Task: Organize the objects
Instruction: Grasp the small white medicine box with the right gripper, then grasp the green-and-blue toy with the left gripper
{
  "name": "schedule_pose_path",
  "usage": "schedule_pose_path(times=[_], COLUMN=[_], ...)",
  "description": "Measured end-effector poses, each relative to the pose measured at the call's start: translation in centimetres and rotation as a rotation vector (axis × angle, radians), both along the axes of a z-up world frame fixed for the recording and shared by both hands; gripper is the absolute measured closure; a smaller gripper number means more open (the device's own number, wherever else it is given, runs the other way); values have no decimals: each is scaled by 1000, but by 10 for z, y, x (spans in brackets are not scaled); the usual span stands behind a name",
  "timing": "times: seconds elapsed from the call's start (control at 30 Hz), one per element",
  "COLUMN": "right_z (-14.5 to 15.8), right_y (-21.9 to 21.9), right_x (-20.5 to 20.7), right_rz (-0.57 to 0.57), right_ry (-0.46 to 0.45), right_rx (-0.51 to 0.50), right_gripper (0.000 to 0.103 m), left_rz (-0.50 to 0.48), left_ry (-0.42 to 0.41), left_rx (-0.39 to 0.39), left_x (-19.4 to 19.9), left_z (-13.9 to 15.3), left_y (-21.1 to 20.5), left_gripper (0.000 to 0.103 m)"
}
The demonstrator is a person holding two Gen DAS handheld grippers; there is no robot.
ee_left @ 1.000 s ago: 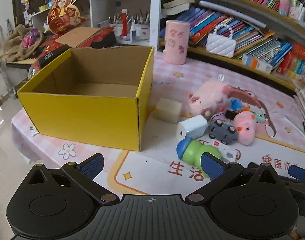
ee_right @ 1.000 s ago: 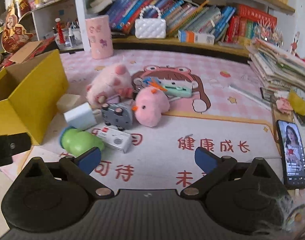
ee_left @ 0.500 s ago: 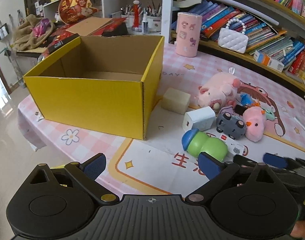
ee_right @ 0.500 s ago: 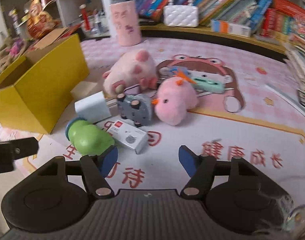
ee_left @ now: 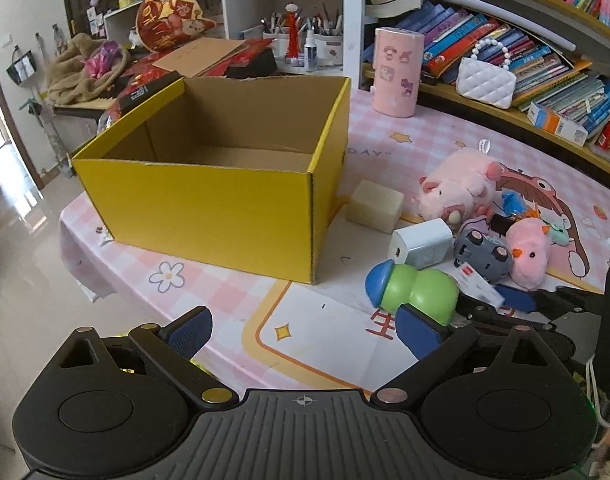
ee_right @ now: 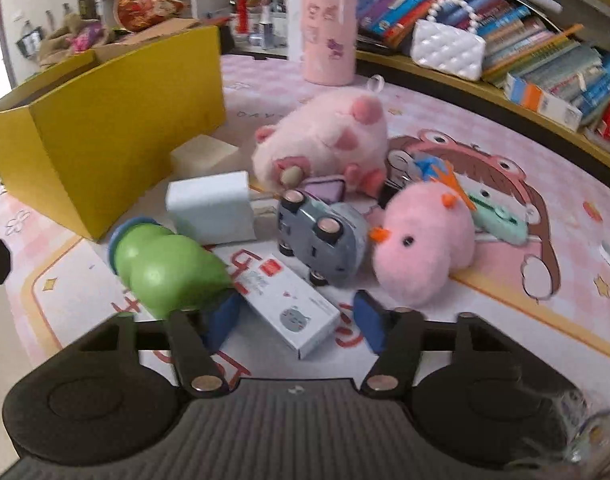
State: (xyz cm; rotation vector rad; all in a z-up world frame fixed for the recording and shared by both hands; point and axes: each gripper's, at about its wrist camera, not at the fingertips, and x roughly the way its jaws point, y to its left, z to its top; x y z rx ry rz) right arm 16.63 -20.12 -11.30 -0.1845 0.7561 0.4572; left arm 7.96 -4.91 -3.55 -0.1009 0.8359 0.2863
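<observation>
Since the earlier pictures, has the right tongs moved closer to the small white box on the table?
Yes. The right tongs has come forward and down toward the toy pile; the small white box now lies between its closing jaws, beside the green toy.

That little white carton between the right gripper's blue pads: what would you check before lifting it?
1. White carton lies between the right gripper pads: ok.
2. Pads pressing on it: not ok; the jaws are closing, with gaps showing on both sides.
3. Green toy clear of the near pad: cannot tell, it sits right against it.
4. Grey toy car clear of the carton: cannot tell.
5. Yellow box open, nothing seen inside: ok.
6. Left gripper out of the way, open, holding nothing: ok.
</observation>
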Motion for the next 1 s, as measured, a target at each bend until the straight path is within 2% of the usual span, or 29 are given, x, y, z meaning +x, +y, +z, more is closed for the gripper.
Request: schedule_pose_path(times=[0.07,0.2,0.5,0.63,0.8,1.0], right_z=[1,10,35,35,36,37], right_y=[0,-16,-67,-79,-86,-88], right_x=[-2,-11,-36,-38,-40,-41], right_rz=[25,3,-167,-181,-188,-172], right_ry=[0,13,10,23,40,49], right_rx=[-7,21,65,69,83,97], right_gripper=[71,74,75,75,75,75], left_rz=[-17,-59,-115,-110,-109,-127], left_ry=[-2,-5,27,51,59,90], left_rx=[3,-5,-52,-36,29,40], left_x=[3,11,39,53,70,82], left_z=[0,-2,-23,-34,-46,-58], left_y=[-5,-15,-44,-52,-55,-54], left_gripper=[4,4,10,10,10,10])
